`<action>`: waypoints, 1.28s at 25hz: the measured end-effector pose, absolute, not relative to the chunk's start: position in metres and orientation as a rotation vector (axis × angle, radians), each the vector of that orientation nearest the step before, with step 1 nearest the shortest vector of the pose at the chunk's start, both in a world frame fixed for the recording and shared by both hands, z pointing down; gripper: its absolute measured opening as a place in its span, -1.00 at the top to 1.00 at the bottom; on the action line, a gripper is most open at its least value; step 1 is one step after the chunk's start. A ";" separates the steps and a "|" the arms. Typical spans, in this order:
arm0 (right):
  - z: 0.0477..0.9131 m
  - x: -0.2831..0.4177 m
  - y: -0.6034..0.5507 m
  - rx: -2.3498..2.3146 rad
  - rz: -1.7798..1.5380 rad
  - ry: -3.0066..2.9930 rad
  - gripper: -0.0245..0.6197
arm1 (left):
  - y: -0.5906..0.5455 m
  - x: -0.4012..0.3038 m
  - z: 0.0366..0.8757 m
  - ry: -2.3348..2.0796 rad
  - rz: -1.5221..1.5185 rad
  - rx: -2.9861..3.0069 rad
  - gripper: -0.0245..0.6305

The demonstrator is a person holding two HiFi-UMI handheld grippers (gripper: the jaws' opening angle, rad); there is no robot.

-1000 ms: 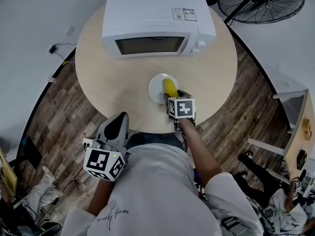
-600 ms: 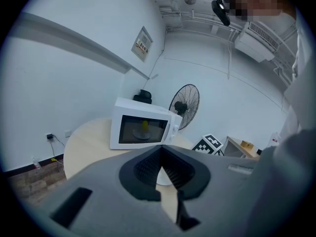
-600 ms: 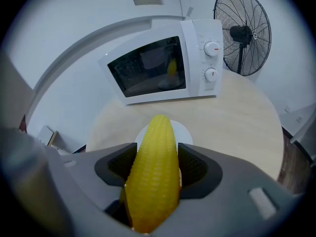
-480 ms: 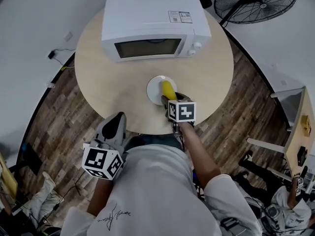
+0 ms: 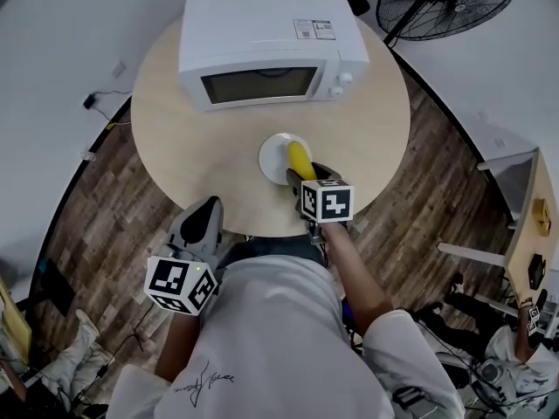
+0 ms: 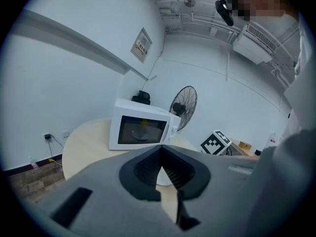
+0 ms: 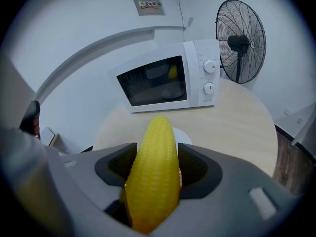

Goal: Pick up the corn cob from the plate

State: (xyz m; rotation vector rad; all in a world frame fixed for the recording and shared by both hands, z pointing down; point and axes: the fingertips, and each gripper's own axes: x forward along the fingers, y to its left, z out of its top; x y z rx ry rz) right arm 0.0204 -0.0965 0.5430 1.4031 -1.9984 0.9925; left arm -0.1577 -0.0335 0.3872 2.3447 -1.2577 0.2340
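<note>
A yellow corn cob (image 5: 300, 156) (image 7: 154, 167) lies lengthwise between the jaws of my right gripper (image 5: 303, 173) (image 7: 155, 169), which is shut on it. The cob hangs over the small white plate (image 5: 272, 154) (image 7: 184, 134) near the front of the round table; I cannot tell whether it still touches the plate. My left gripper (image 5: 204, 220) (image 6: 159, 153) is held low at the table's near edge, left of the plate, shut with nothing in it.
A white microwave (image 5: 266, 42) (image 7: 165, 80) (image 6: 140, 130) stands with its door closed at the back of the beige round table (image 5: 183, 138). A black standing fan (image 5: 445, 3) (image 7: 241, 41) is on the floor beyond the table's right side.
The right gripper has drawn slightly back toward me with the corn cob between its jaws. The left gripper has hardly moved.
</note>
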 end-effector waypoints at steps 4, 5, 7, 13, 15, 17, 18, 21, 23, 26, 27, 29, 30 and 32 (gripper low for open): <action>0.536 0.022 -0.091 1.409 0.992 -2.009 0.07 | -0.030 -0.158 0.387 -1.255 0.224 2.346 0.95; 0.533 0.022 -0.090 1.412 0.988 -2.012 0.07 | -0.031 -0.158 0.386 -1.255 0.221 2.347 0.95; 0.529 0.022 -0.091 1.415 0.984 -2.021 0.07 | -0.033 -0.159 0.384 -1.257 0.214 2.348 0.95; 0.514 0.021 -0.093 1.421 0.981 -2.056 0.07 | -0.041 -0.157 0.381 -1.258 0.195 2.357 0.95; 0.508 0.021 -0.095 1.430 0.999 -2.068 0.07 | -0.043 -0.157 0.382 -1.260 0.197 2.359 0.95; 0.505 0.021 -0.096 1.435 1.010 -2.078 0.07 | -0.045 -0.156 0.383 -1.268 0.214 2.364 0.95; 0.503 0.020 -0.096 1.437 1.009 -2.081 0.07 | -0.045 -0.156 0.384 -1.270 0.222 2.367 0.95; 0.497 0.018 -0.096 1.442 1.004 -2.094 0.07 | -0.047 -0.156 0.384 -1.267 0.219 2.361 0.95; 0.493 0.017 -0.097 1.452 1.000 -2.106 0.07 | -0.048 -0.159 0.385 -1.271 0.216 2.355 0.95; 0.486 0.019 -0.097 1.475 0.988 -2.121 0.07 | -0.049 -0.161 0.385 -1.273 0.217 2.353 0.95; 0.483 0.020 -0.097 1.482 0.985 -2.127 0.07 | -0.049 -0.162 0.385 -1.273 0.217 2.352 0.95; 0.477 0.019 -0.097 1.491 0.980 -2.140 0.07 | -0.049 -0.164 0.384 -1.273 0.209 2.346 0.95; 0.474 0.019 -0.096 1.494 0.978 -2.144 0.07 | -0.050 -0.166 0.384 -1.272 0.201 2.340 0.95; 0.471 0.019 -0.095 1.497 0.976 -2.149 0.07 | -0.051 -0.167 0.384 -1.272 0.189 2.333 0.95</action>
